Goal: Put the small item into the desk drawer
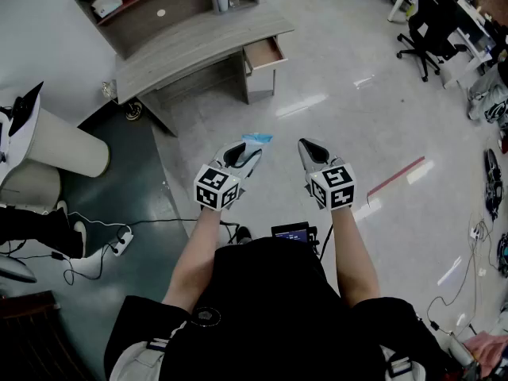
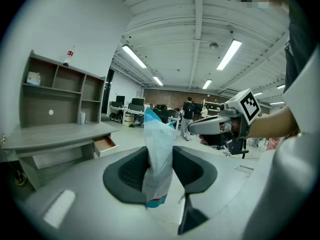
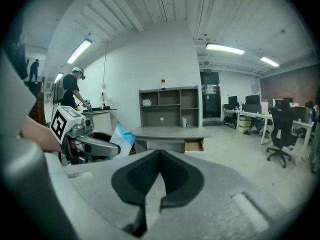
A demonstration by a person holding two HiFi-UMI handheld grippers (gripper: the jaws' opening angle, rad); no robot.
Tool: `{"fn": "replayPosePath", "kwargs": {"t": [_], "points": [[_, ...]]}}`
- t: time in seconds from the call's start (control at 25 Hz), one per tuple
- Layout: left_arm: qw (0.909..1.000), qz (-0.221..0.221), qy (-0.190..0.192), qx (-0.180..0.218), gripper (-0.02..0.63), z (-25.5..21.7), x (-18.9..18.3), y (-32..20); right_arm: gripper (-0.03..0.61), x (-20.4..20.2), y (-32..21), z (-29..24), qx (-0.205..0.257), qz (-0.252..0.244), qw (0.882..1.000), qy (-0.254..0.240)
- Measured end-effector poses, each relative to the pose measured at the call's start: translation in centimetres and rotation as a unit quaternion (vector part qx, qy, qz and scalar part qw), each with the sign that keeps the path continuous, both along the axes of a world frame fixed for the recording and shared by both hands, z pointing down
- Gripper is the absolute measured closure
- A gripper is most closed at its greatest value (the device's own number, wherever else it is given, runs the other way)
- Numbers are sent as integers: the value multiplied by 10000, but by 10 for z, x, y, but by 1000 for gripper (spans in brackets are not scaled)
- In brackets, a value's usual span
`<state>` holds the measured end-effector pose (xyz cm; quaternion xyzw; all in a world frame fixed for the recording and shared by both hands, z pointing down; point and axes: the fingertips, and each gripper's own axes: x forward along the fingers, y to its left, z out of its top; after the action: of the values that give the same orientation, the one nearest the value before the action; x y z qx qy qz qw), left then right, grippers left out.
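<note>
Done: packet (image 2: 159,144) clamped in left gripper (image 1: 246,151), centre of head view.
Right gripper (image 3: 159,166): closed, seemingly empty.
Remaining: carry packet to drawer (image 1: 265,53), open at upper centre, well apart; drop it in.

Head camera looks down; all 3 show desk (image 1: 198,50).

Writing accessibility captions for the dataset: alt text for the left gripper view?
The fingers of the left gripper pinch a light-blue and white packet upright, dead centre. Beyond at left stands a grey desk with its small drawer open; the right gripper hovers at right.
</note>
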<state>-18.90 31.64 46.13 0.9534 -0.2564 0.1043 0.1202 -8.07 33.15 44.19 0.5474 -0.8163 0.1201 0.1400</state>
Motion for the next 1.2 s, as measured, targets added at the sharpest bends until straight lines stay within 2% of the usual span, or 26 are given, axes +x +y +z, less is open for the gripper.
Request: {"fn": "replayPosePath", "kwargs": {"t": [0.88, 1.2], "points": [[9999, -55, 94, -91, 456, 3, -4, -1, 578, -6, 2, 5, -45, -110, 9997, -223], [9999, -119, -14, -121, 454, 7, 5, 10, 578, 10, 13, 9, -81, -150, 9993, -329]]}}
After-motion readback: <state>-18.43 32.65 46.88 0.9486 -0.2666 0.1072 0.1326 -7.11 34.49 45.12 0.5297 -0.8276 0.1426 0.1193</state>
